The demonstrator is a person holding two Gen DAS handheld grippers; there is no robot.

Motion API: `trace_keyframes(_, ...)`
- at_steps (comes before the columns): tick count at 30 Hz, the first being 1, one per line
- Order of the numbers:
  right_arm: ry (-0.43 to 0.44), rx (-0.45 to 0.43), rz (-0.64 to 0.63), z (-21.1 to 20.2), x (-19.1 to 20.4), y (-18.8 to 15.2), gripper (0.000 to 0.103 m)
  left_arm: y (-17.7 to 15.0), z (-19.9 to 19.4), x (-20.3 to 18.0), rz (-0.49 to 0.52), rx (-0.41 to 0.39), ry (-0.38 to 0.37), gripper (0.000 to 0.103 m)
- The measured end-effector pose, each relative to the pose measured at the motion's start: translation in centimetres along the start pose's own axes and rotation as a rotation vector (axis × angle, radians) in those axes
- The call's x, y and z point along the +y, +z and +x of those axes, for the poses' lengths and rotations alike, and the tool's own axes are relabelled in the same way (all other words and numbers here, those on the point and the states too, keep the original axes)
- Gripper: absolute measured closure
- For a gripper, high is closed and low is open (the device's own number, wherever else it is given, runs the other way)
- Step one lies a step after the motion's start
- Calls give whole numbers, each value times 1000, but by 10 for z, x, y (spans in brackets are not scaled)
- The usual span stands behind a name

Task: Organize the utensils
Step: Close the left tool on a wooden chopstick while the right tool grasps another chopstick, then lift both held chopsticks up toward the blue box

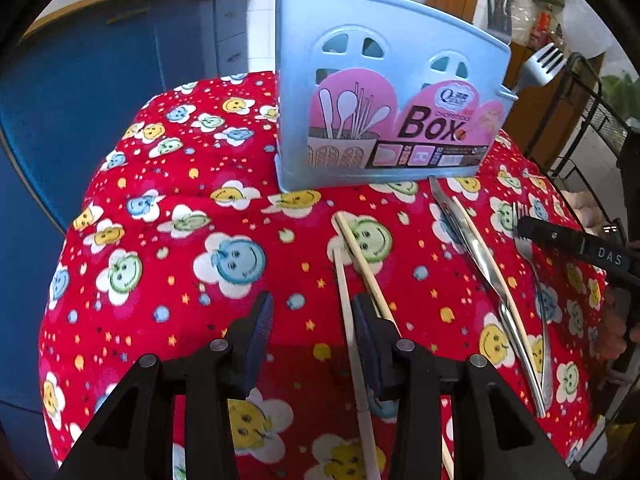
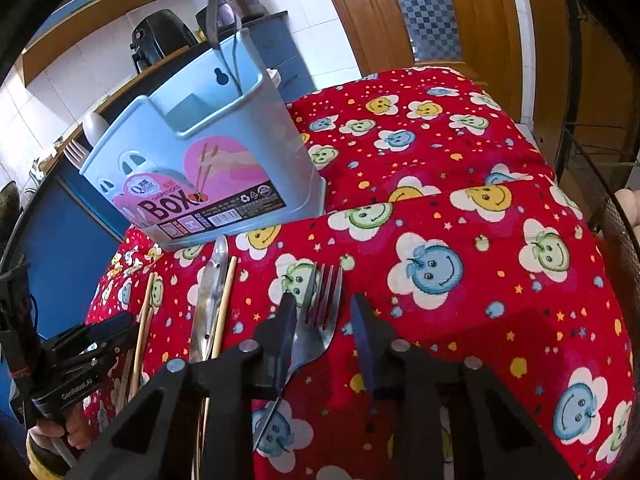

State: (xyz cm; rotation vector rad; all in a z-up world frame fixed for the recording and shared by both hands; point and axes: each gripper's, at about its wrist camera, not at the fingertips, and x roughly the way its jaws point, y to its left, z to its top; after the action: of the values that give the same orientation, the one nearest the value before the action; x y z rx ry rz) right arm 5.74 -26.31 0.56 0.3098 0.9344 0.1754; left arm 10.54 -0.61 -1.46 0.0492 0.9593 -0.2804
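Note:
A light blue utensil box (image 1: 384, 92) stands at the far side of the red smiley cloth (image 1: 180, 240); it also shows in the right wrist view (image 2: 208, 172) with utensils standing in it. My left gripper (image 1: 312, 320) is open, and a chopstick (image 1: 348, 300) lies just inside its right finger. A second chopstick (image 1: 366, 264) crosses beside it. A knife (image 1: 476, 264) lies to the right with another chopstick (image 1: 492, 272) on it. My right gripper (image 2: 324, 328) is open around the head of a fork (image 2: 320, 312) that lies flat on the cloth.
A blue cabinet (image 1: 80, 92) stands left of the table. A black wire rack (image 1: 592, 120) stands at the right edge. A fork (image 1: 540, 66) sticks out of the box's right side. Wooden doors (image 2: 440, 12) are behind.

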Motion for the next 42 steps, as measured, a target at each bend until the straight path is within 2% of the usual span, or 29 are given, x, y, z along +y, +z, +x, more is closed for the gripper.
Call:
trace_keyframes(6,16,3,-6,6,1,3,77,12,10,4,3,18,-19,67)
trace_keyframes(11,24,-1,-11,9,-1,6,84,17,12,6,-10,13,-16,89)
trace_keyframes(14,53,-6,19,8,-7,7,90,19,13,12,-37,11,-33,96)
trace_keyframes(20,91,-47,39,-3,-7,7,100,17,6,17,-81,-19,-70,99)
trace_keyframes(30,76,-175,-24,-44,11,7,100,15,-30,17,-136,-127,-114,100)
trace_keyframes(42,18,-351,-128,-99,38,8,100,26,-78,7,-145,-285,-149,100)
